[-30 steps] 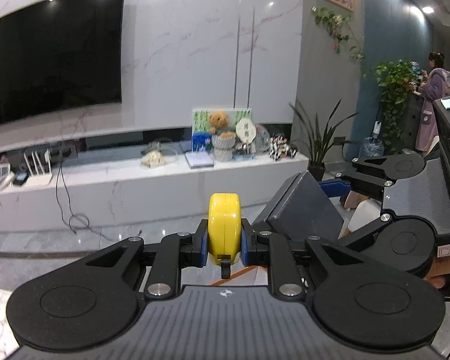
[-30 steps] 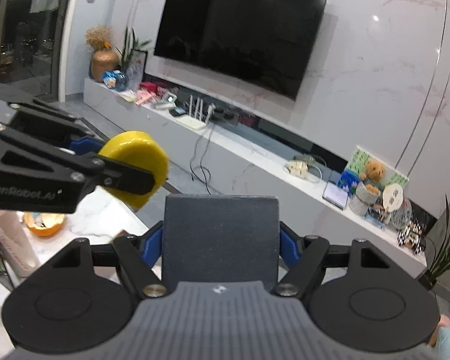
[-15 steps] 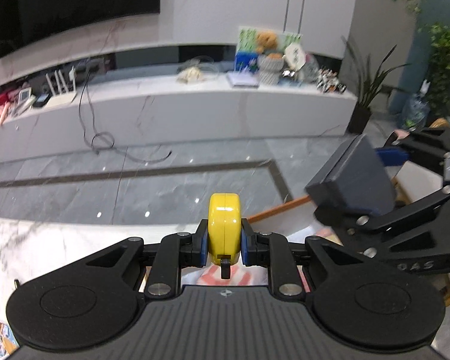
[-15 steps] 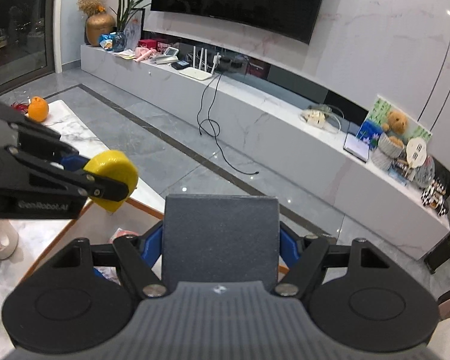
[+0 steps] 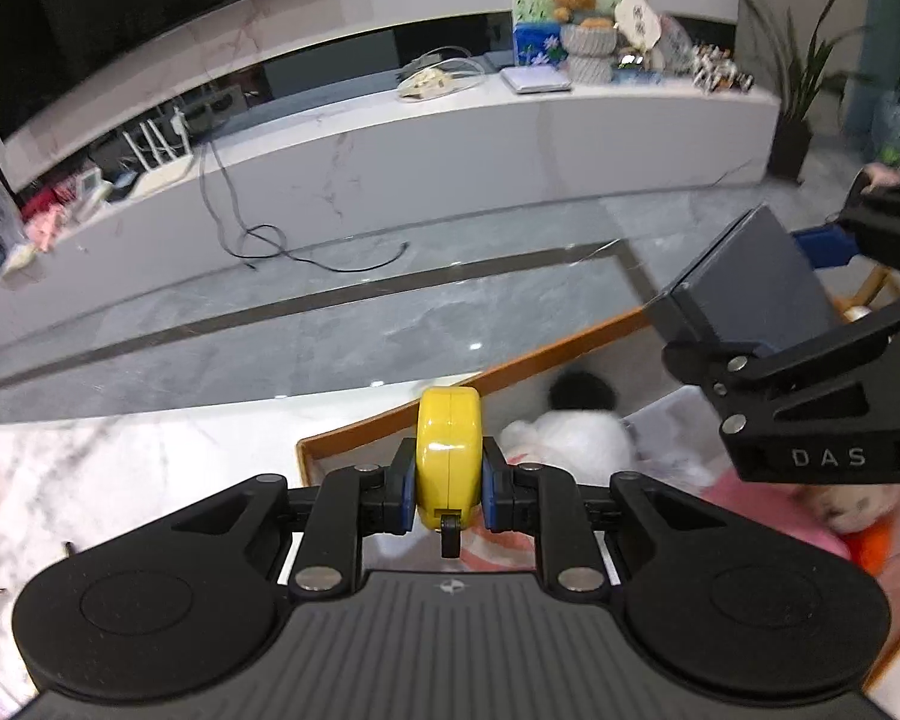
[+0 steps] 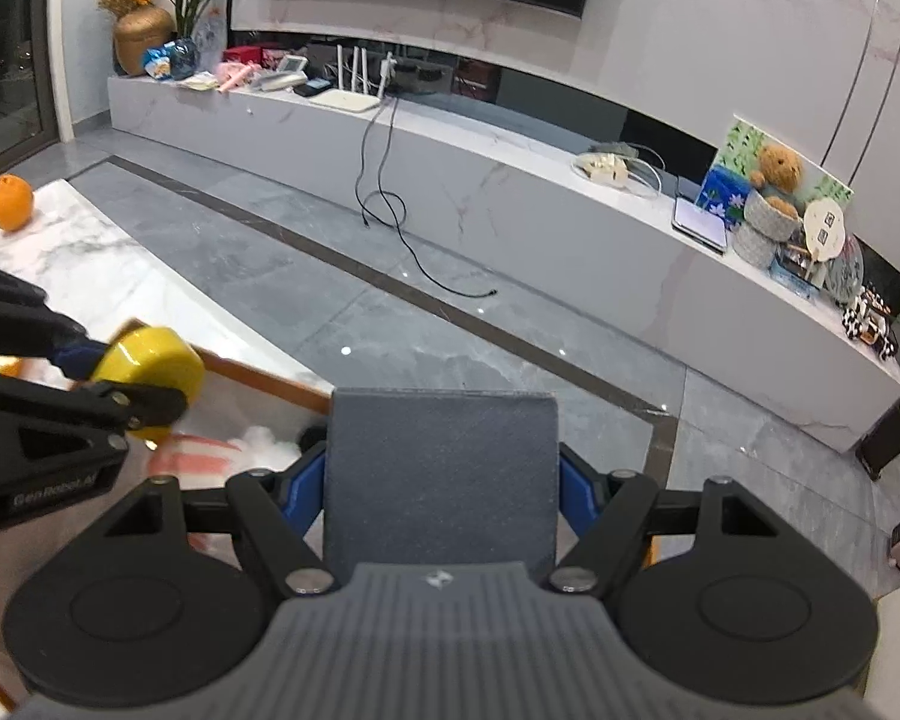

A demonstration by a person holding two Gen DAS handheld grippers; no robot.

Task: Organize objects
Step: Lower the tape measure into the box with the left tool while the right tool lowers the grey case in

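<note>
Two grippers in play, one item each. The left gripper (image 5: 449, 483) is clamped tight on one round yellow plastic tape measure (image 5: 449, 457), and the right gripper (image 6: 441, 474) is clamped on one flat dark grey rectangular box (image 6: 441, 474). Below them sits one wood-rimmed tray (image 5: 354, 429) on the white marble table (image 5: 120, 468), holding one white plush toy (image 5: 576, 438). One orange fruit (image 6: 12, 202) sits far off on the table. A second ago both cameras faced the television wall; now both grippers have dipped and hang over the tray, loads unchanged.
</note>
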